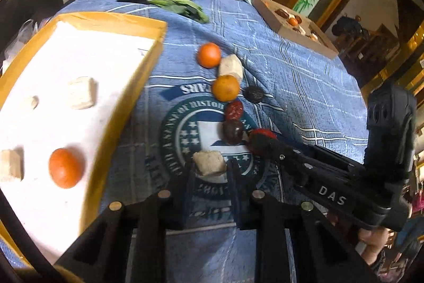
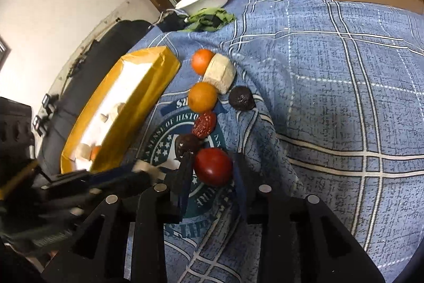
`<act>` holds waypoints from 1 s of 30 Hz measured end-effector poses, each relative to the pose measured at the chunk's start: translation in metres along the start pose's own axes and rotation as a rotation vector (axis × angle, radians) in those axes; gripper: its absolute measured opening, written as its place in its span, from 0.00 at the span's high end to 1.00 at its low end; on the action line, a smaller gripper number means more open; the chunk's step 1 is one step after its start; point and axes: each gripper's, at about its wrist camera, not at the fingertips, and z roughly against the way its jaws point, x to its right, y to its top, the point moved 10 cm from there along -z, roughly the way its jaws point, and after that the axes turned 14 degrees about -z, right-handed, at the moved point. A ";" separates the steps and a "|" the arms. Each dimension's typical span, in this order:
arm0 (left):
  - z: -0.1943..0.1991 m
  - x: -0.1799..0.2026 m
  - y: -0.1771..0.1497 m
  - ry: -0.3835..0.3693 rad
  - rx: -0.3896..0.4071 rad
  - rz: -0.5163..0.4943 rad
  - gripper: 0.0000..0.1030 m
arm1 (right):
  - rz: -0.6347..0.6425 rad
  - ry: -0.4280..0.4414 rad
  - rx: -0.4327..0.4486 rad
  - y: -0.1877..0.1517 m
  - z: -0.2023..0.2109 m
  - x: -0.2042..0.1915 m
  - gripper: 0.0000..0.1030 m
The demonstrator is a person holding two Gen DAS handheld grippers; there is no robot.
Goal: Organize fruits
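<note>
Evidently the left claw (image 1: 209,167) clamps a light, crumbly pale chunk (image 1: 209,163) across its flat sides; the right claw (image 2: 212,167) pinches a smooth, slippery red fruit (image 2: 213,166) mid-body.

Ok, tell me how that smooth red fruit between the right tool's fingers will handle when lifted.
The red fruit looks round and glossy, so it may slip or squirt from the right tool. It seems firm, so probably no squashing. If released on the rumpled cloth it would likely roll.
</note>
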 end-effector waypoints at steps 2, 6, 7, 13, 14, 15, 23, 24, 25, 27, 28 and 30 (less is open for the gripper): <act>0.010 -0.008 0.001 -0.002 0.022 0.015 0.74 | 0.009 -0.006 0.012 0.000 0.001 0.001 0.73; 0.033 -0.030 0.005 -0.001 0.060 0.048 0.74 | 0.005 0.028 0.060 0.003 0.013 -0.001 0.73; 0.039 -0.038 0.006 0.001 0.067 0.061 0.75 | 0.001 0.031 0.073 0.004 0.017 -0.003 0.73; 0.080 -0.098 0.013 0.061 0.136 0.128 0.75 | -0.018 0.083 0.116 0.012 0.041 -0.039 0.74; 0.084 -0.108 0.016 0.070 0.145 0.138 0.75 | -0.020 0.102 0.117 0.013 0.043 -0.050 0.74; 0.087 -0.117 0.019 0.072 0.152 0.147 0.75 | -0.019 0.115 0.115 0.015 0.043 -0.059 0.74; 0.071 -0.183 0.059 0.118 0.146 0.141 0.75 | 0.038 0.131 0.083 0.040 0.006 -0.142 0.74; 0.064 -0.190 0.064 0.120 0.133 0.143 0.75 | 0.044 0.122 0.075 0.044 -0.004 -0.149 0.74; 0.055 -0.196 0.066 0.127 0.113 0.136 0.75 | 0.043 0.110 0.068 0.050 -0.018 -0.156 0.74; 0.042 -0.208 0.066 0.143 0.086 0.131 0.75 | 0.040 0.067 0.054 0.059 -0.047 -0.162 0.74; 0.035 -0.212 0.064 0.152 0.069 0.127 0.75 | 0.032 0.046 0.040 0.062 -0.061 -0.161 0.74; 0.019 -0.220 0.060 0.173 0.021 0.120 0.75 | 0.022 -0.009 0.016 0.067 -0.090 -0.155 0.74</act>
